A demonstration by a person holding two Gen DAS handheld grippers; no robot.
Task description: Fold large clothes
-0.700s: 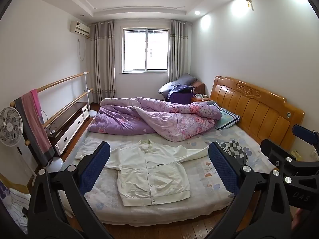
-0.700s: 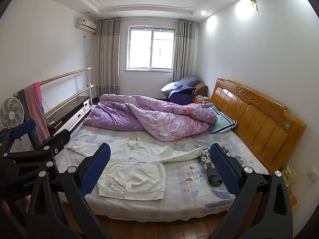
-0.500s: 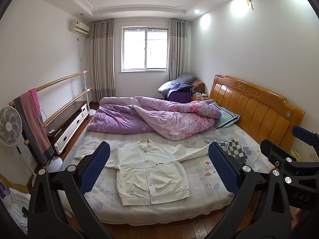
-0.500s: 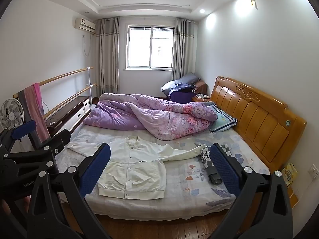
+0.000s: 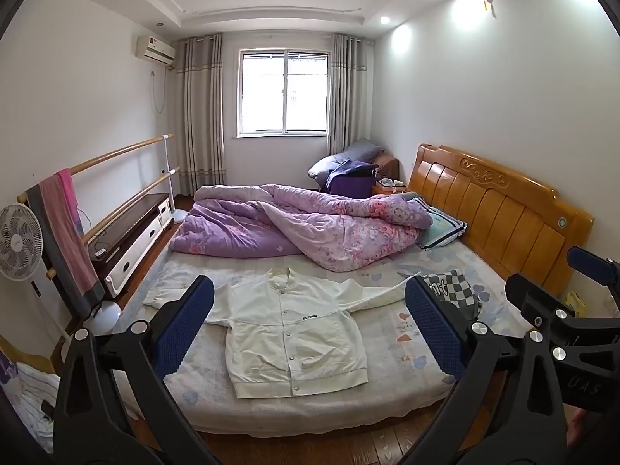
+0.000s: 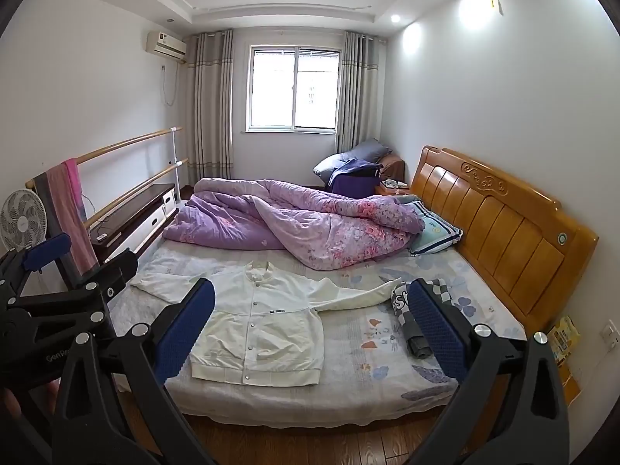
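I hold my left gripper (image 5: 309, 325) and my right gripper (image 6: 311, 327) up in front of the bed (image 5: 407, 391). Both are spread wide and hold nothing. They are well apart from the cloth.

The white jacket (image 5: 294, 333) lies flat near the front edge of the bed, buttons up, collar toward the far side. One sleeve (image 5: 381, 294) points to the headboard end. The other sleeve (image 5: 170, 296) points to the foot end.

I think the folding has not begun. To do it well, I should go down low and pinch each sleeve near its cuff, then lay the sleeves across the chest. I should pick up only the jacket and not the sheet under it. The cloth looks soft and may sag, so I should lift both sides together.

A checkered cloth (image 6: 416, 323) lies just past the sleeve tip on the headboard side. A purple quilt (image 5: 302, 224) is bunched along the far side. The wooden headboard (image 5: 500, 209) is on my right. A fan (image 5: 18, 242) and a rail with a pink towel (image 5: 64, 228) stand at the left wall. A window (image 5: 285, 91) is at the far wall.
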